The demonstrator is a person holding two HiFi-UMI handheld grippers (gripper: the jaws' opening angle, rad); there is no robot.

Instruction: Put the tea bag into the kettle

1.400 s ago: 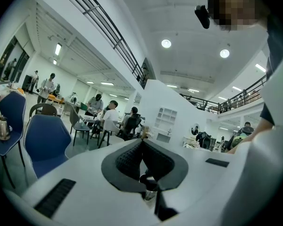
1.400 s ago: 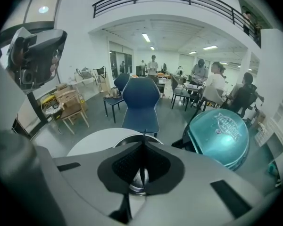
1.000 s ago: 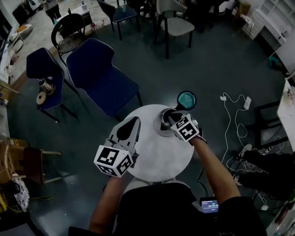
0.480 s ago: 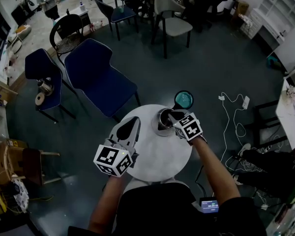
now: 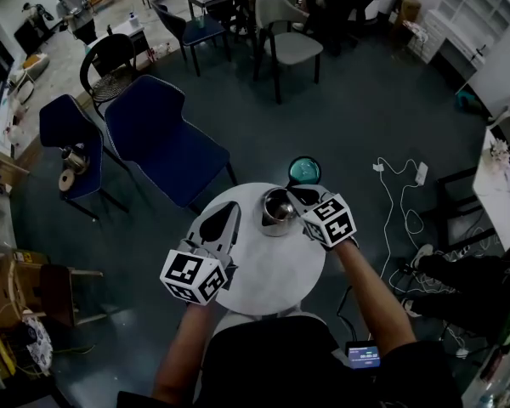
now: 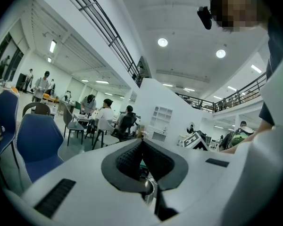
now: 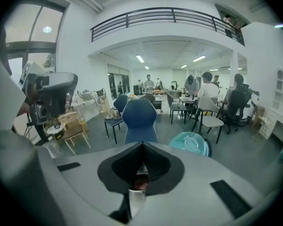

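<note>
Room: open office, blue chairs (image 5: pixel 166 138) behind; I work over a small round white table (image 5: pixel 263 272)
Kettle (image 5: pixel 276 208): open, at the table's far edge; teal lid (image 5: pixel 304 170) just beyond it
Right gripper (image 5: pixel 299 199): jaws pinched on the tea bag (image 7: pixel 140 180); tips at the kettle's rim
Left gripper (image 5: pixel 227 215): jaws together, on nothing that I can see; apart from the kettle
Risk: releasing off-centre, I may drop the bag on the rim or table; nudging could tip the unsteadied kettle

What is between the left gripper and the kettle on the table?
Only bare white tabletop, seen in the head view, separates the left gripper from the kettle.
</note>
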